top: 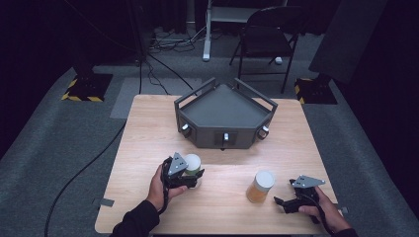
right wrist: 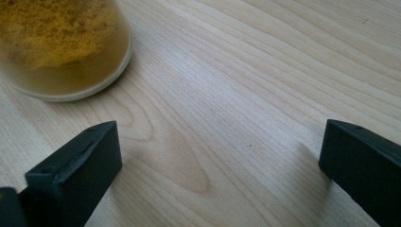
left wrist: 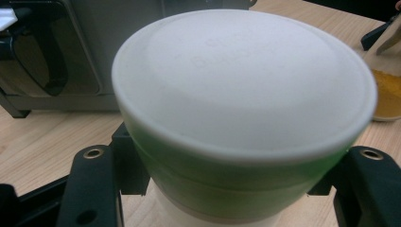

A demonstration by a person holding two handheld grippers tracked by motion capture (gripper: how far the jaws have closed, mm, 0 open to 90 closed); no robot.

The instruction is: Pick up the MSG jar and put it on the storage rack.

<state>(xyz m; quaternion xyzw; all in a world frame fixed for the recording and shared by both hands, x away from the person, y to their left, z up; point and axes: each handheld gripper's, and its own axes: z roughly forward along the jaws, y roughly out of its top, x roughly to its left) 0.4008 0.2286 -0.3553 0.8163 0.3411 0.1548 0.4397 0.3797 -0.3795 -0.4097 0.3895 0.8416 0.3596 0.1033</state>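
A green jar [top: 192, 163] with a white lid [left wrist: 241, 90] stands on the wooden table [top: 217, 207] at the left of the high view. My left gripper [top: 193, 177] is shut on it, its black jaws pressing the jar's green body from both sides just under the lid [left wrist: 236, 182]. A jar of yellow powder [top: 260, 186] with a white lid stands to the right. My right gripper [top: 284, 195] rests low by the table's right front, open, with bare wood between its jaws [right wrist: 220, 161]. The yellow jar's base [right wrist: 61, 52] is ahead and to the left of those jaws, apart from them.
A dark grey angular tray [top: 225, 106] with raised rails and small knobs on its front sits at the table's far middle. Beyond the table are a black folding chair [top: 269, 29], floor cables [top: 168, 44] and stand bases marked with yellow stripes [top: 84, 89].
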